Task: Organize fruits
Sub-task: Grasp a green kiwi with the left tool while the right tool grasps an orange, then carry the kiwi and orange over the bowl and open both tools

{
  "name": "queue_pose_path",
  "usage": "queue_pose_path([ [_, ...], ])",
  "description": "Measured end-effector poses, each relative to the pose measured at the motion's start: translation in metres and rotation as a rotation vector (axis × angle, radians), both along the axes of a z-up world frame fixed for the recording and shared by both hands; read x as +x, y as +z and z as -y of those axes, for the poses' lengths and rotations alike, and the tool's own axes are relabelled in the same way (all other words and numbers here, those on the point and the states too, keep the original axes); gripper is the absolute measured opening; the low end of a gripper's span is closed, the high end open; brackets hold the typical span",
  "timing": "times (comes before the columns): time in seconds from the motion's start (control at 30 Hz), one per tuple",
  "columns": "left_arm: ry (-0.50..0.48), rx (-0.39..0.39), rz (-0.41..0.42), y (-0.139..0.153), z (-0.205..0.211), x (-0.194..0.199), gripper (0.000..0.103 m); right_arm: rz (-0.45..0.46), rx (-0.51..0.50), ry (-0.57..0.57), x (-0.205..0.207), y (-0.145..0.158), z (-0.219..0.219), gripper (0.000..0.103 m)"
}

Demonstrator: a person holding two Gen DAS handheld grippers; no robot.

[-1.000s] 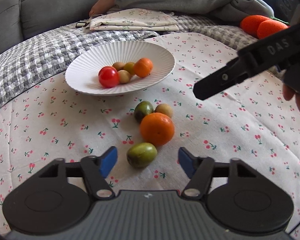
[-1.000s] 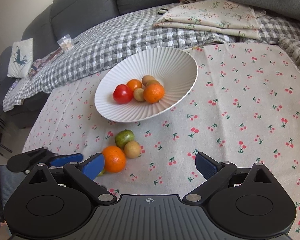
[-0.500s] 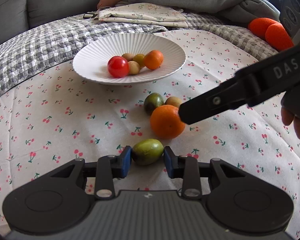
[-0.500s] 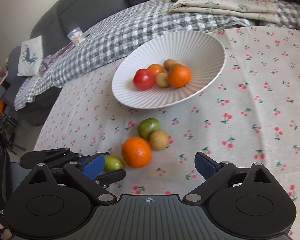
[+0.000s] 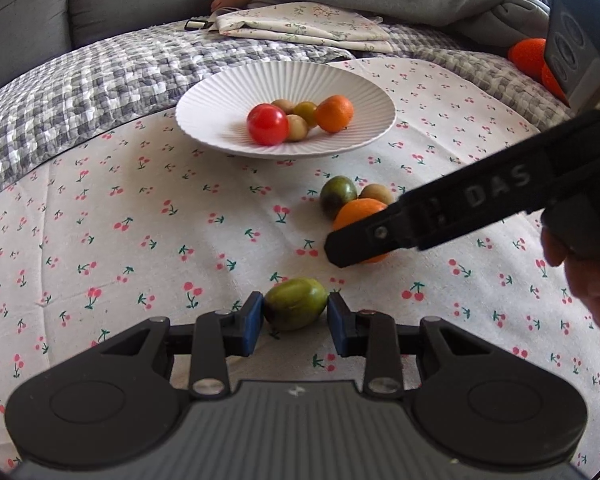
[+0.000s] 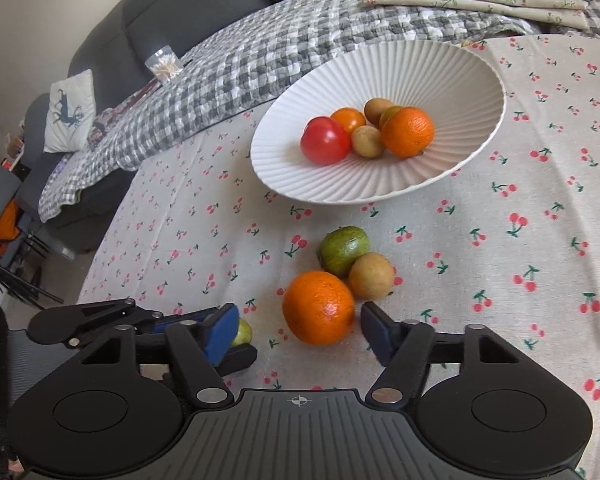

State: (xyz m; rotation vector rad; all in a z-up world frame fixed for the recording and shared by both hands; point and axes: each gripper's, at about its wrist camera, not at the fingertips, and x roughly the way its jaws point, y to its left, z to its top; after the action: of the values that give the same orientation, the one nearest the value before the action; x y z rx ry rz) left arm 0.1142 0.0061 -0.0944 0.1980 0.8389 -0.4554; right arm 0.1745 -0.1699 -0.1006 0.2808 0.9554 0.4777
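Fruit sits in two spots around my white bowl (image 5: 235, 92). From my left tongs (image 5: 295, 318) I see their blue pads (image 5: 252, 322) squeezed onto a small green fruit (image 5: 295, 307), which lies on the cherry cloth (image 5: 119, 216) well in front of the bowl. Between it and the bowl sit an orange (image 5: 358, 216), a dark green fruit (image 5: 338, 196) and a little brown fruit (image 5: 376, 194), all touching. A red tomato (image 5: 267, 124) and more fruit are already in the bowl.

From my right tongs (image 6: 297, 330) I see the orange (image 6: 319, 307) between the two pads. The tongs have just been closing, but there are gaps on both sides, so they are not holding it.

The orange is round and could roll off when the pads push it. It might bump the brown fruit (image 6: 371, 276) and scatter the pile. My two tongs are close together and could knock each other.
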Motion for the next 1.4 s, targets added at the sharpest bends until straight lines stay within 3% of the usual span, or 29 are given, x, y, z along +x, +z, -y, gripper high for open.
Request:
queue_pose_path([
  [0.03, -0.001, 0.003, 0.002, 0.0, 0.001, -0.001, 0.033, 0.008, -0.008, -0.001, 0.001, 0.0, -0.002, 0.059],
  [0.1, -0.007, 0.009, 0.006, 0.0, 0.002, -0.002, 0.033, 0.033, -0.029, 0.009, 0.001, 0.002, -0.006, 0.038],
  [0.33, -0.006, 0.002, 0.002, 0.002, 0.002, -0.001, 0.033, 0.059, -0.07, 0.04, -0.002, 0.007, -0.004, 0.038],
  [0.93, 0.057, -0.05, 0.044, 0.026, -0.009, 0.006, 0.033, 0.172, -0.062, 0.062, -0.014, 0.047, 0.022, 0.038],
  [1.23, 0.096, -0.101, 0.089, 0.045, -0.016, 0.017, 0.033, 0.233, -0.047, 0.029, -0.012, 0.069, 0.04, 0.038],
  [1.4, 0.087, -0.093, 0.115, 0.048, -0.009, 0.024, 0.033, 0.256, -0.04, -0.005, -0.005, 0.077, 0.051, 0.038],
])
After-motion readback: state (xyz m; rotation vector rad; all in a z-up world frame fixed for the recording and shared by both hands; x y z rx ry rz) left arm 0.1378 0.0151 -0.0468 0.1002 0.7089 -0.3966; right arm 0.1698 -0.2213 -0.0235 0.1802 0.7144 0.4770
